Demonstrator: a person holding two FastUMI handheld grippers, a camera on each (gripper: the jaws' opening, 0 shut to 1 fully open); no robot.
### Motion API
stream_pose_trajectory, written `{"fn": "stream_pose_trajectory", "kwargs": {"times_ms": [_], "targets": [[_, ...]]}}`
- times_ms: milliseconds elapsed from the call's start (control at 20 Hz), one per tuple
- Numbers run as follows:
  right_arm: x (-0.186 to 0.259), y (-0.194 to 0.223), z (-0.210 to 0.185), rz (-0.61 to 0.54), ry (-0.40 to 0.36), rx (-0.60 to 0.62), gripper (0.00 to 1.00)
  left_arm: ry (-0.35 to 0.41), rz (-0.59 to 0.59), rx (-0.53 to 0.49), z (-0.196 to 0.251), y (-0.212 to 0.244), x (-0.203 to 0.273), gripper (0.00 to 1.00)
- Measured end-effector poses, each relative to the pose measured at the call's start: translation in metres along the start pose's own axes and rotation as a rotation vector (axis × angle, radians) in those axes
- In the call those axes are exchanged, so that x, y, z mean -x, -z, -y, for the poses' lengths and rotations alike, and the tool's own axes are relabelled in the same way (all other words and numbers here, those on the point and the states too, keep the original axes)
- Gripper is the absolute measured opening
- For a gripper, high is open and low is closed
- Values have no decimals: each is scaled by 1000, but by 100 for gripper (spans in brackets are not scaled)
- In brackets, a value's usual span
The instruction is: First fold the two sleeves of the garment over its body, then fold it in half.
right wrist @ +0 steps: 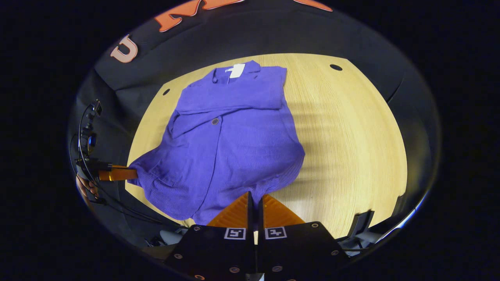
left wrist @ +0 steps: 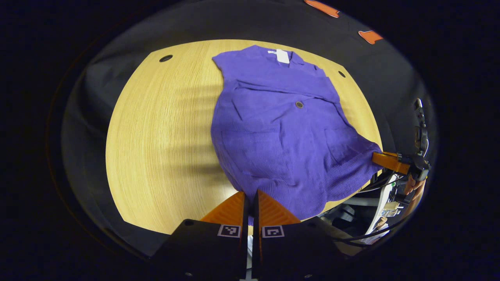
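Nearest in the left gripper view, the left gripper (left wrist: 250, 194) has its two fingers drawn together with only a thin slit between them, and the hem of the one purple garment (left wrist: 281, 128) is pinched in that slit at the near edge of the table. In the right gripper view, the right gripper (right wrist: 254, 197) stands the same way: two fingers nearly closed on the hem at the other bottom corner. Each view also catches the other gripper off to the side, its fingers clamped on the far hem corner, with part of a hand (left wrist: 415, 186) behind it and dark cables trailing below.

There is one garment, one table and two grippers. The garment lies front up on the round light-wood table (left wrist: 156, 148), collar away from the grippers, hem toward them. Both sleeves are already laid across the chest, forming a band below the collar. One dark button (left wrist: 299, 104) shows near the middle of the front. A single white tag (left wrist: 282, 56) sits inside the collar; any writing on it is too small to read.

Each finger base carries a small square black-and-white marker (left wrist: 229, 230), two per gripper. Farther off, two small dark holes (left wrist: 165, 58) show in the tabletop near its far edge.
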State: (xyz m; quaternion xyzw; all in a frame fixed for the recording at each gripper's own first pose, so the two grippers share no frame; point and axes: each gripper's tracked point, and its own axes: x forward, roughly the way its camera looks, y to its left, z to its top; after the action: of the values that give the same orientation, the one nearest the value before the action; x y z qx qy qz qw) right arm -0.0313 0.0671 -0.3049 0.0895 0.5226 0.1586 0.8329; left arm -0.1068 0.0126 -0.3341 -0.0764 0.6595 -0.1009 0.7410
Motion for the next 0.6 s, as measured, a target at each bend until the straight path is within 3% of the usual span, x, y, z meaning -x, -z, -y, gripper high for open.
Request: {"fn": "stream_pose_trajectory", "kwargs": {"times_ms": [600], "targets": [[37,-115,-15,89,-64,18,3,-23,94,-97,21,-117,66,6]]}}
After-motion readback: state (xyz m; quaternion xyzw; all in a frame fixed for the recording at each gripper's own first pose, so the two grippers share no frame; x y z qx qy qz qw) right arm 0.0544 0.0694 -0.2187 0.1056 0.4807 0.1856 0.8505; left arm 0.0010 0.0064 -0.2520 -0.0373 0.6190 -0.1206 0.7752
